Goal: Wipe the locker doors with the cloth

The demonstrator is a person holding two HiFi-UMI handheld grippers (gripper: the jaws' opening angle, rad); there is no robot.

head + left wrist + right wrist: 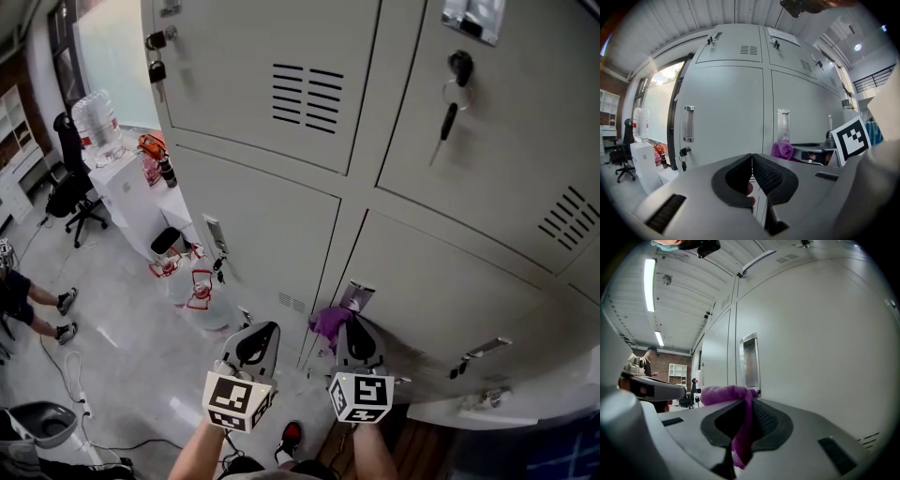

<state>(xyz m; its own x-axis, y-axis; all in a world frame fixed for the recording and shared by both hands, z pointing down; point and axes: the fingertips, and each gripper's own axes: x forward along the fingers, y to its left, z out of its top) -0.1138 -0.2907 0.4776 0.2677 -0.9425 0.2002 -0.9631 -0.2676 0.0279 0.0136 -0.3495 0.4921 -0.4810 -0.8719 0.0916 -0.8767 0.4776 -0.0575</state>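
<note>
Grey locker doors [281,225] fill the head view in front of me. My right gripper [355,325] is shut on a purple cloth [329,322], which bunches out past its tips close to a lower locker door [441,281]. In the right gripper view the cloth [724,393] hangs between the jaws of the right gripper [751,404], just under a recessed handle [751,363]. My left gripper [263,330] sits beside it on the left, shut with nothing in it. In the left gripper view its pads [752,159] meet, and the cloth [782,150] shows off to the right.
A key [450,120] hangs from a lock on an upper door, and padlocks [156,54] hang at the bank's left edge. On the floor to the left stand a water dispenser [120,178], an office chair [70,183] and a water bottle [202,292]. A person's legs [33,302] show far left.
</note>
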